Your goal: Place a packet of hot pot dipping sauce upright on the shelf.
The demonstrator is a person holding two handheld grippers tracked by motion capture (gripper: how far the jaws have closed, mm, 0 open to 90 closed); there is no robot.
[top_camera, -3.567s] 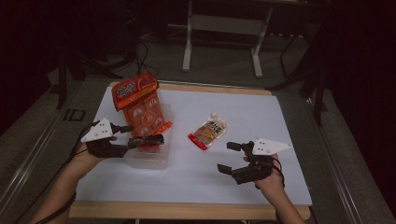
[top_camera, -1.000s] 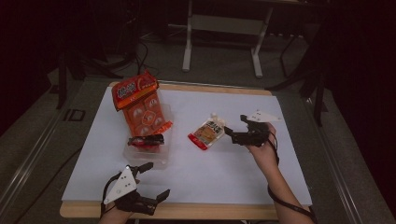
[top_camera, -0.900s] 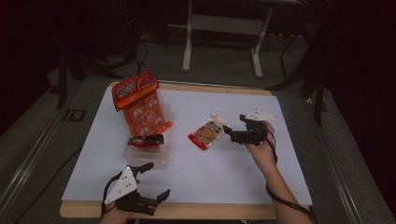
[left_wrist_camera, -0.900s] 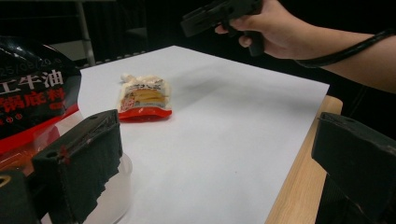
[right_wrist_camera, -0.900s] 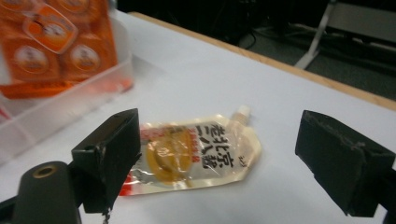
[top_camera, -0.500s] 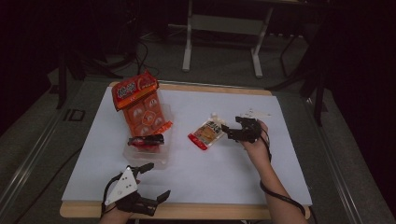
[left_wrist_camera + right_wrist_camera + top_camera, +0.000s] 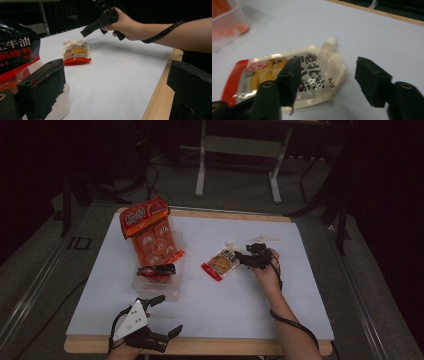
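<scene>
Spouted pouch (image 7: 223, 263) lies flat on the white table sheet (image 7: 240, 310) just right of the frame's centre in the high view, its white cap toward the upper right. Right gripper (image 7: 248, 256) hangs at that capped end, its jaws partly apart and just now closing, the pouch between them but not pinched. Left gripper (image 7: 161, 317) rests at the lower left edge with jaws wide apart, holding nothing.

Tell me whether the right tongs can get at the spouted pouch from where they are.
Probably yes: the right tongs hover just over the spouted pouch, jaws apart and closing in, with nothing between them.
</scene>
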